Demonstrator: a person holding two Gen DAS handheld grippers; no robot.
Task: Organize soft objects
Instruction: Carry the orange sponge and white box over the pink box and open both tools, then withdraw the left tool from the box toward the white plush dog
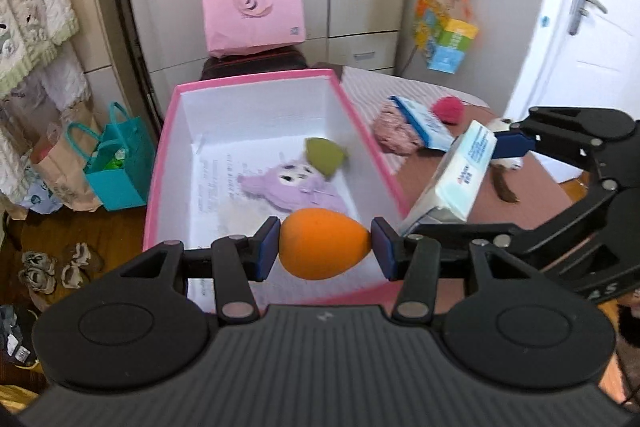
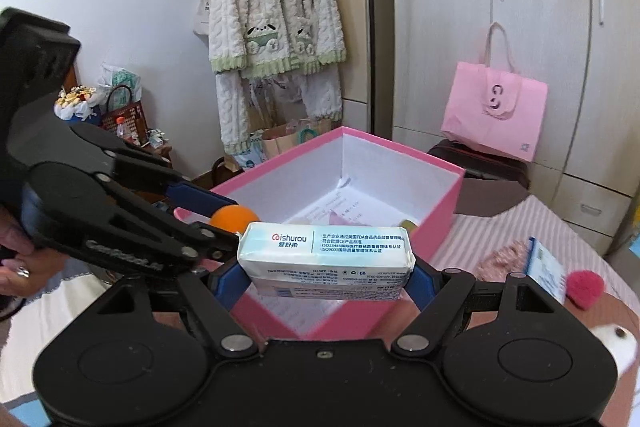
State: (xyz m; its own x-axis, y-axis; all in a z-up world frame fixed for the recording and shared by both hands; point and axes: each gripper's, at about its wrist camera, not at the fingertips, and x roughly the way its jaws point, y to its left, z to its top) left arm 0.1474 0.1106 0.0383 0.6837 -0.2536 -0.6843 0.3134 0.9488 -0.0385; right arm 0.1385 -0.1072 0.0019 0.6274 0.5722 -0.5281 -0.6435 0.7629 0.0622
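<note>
My left gripper [image 1: 324,247] is shut on an orange egg-shaped sponge [image 1: 322,244] and holds it over the near end of the pink box [image 1: 256,85]. Inside the box lie a purple plush toy [image 1: 296,187] and a green sponge [image 1: 325,157]. My right gripper [image 2: 326,277] is shut on a pale blue tissue pack [image 2: 326,251] and holds it above the box's near corner [image 2: 456,187]. In the left wrist view the pack [image 1: 456,179] hangs just right of the box. The orange sponge [image 2: 234,219] shows in the right wrist view too.
On the table right of the box lie a pink knitted item [image 1: 394,133], another tissue pack [image 1: 420,121], a red pompom [image 1: 448,109] and a brown-and-white plush [image 1: 506,163]. A pink bag [image 1: 252,11] stands behind the box. Bags and shoes sit on the floor at left.
</note>
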